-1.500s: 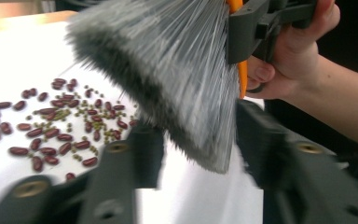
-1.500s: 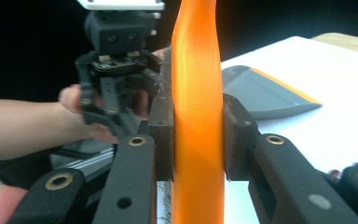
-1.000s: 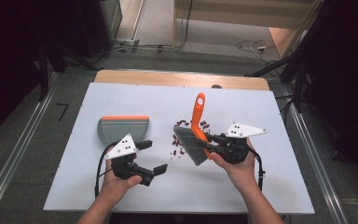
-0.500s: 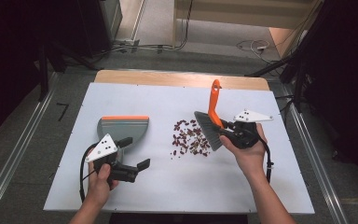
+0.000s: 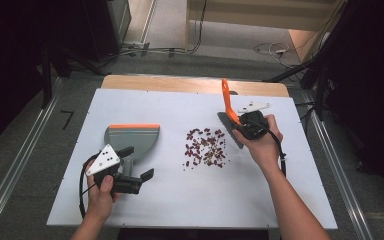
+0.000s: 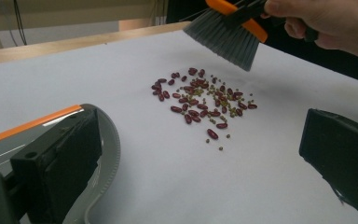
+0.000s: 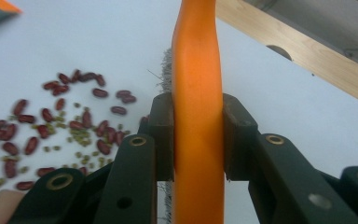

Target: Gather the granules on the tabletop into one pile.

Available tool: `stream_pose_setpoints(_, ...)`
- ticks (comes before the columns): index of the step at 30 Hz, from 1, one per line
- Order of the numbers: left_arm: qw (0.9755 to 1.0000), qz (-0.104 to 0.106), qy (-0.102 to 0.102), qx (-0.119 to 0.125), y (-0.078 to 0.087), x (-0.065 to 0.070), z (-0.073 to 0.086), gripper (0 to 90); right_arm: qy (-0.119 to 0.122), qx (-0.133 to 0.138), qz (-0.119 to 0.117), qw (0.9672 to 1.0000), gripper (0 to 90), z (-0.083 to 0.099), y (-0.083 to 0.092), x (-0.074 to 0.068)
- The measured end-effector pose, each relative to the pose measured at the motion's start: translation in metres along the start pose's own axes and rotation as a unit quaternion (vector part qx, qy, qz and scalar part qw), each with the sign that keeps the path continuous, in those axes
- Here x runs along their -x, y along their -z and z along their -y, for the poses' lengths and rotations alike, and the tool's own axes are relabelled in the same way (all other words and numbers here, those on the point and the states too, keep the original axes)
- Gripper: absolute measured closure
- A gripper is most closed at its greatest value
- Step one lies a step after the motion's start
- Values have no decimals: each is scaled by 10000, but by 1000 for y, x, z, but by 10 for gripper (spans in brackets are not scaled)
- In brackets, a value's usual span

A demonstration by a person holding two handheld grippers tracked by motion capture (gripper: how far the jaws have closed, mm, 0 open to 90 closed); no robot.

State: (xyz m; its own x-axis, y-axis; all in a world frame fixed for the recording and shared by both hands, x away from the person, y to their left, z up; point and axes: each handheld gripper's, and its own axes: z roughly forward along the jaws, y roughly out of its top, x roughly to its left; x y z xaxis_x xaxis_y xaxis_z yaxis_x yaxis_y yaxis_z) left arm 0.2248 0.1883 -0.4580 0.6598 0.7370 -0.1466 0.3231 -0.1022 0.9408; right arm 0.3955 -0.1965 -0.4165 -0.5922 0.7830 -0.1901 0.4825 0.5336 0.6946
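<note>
A grey dustpan (image 5: 132, 136) with an orange lip lies at the table's left, and its curved rim (image 6: 106, 140) passes under my left jaw. My left gripper (image 5: 137, 164) (image 6: 200, 163) is open at the pan's handle end, with nothing between its fingers. A scatter of red beans and small green ones (image 5: 205, 147) (image 6: 200, 100) (image 7: 51, 126) lies mid-table. My right gripper (image 5: 249, 125) (image 7: 198, 140) is shut on the orange handle (image 7: 198, 84) of a brush (image 5: 227, 102). Its grey bristles (image 6: 223, 35) hang just right of and above the beans.
The white table top (image 5: 180, 200) ends at a wooden strip (image 5: 190, 84) (image 7: 307, 51) along its far side. Bare white surface lies in front of the beans and to the right of the brush. Black cables trail from both grippers.
The right gripper has carried the brush rightward and farther back, off the beans, leaving the pile uncovered. The left gripper has shifted left to the dustpan's handle end.
</note>
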Motion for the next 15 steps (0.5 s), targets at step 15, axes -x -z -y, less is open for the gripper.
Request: stream_pose_setpoints(15,10000,45,25,-55,0,-3,2,0,1066,-1167,567,9858,691,-23,-53,-38)
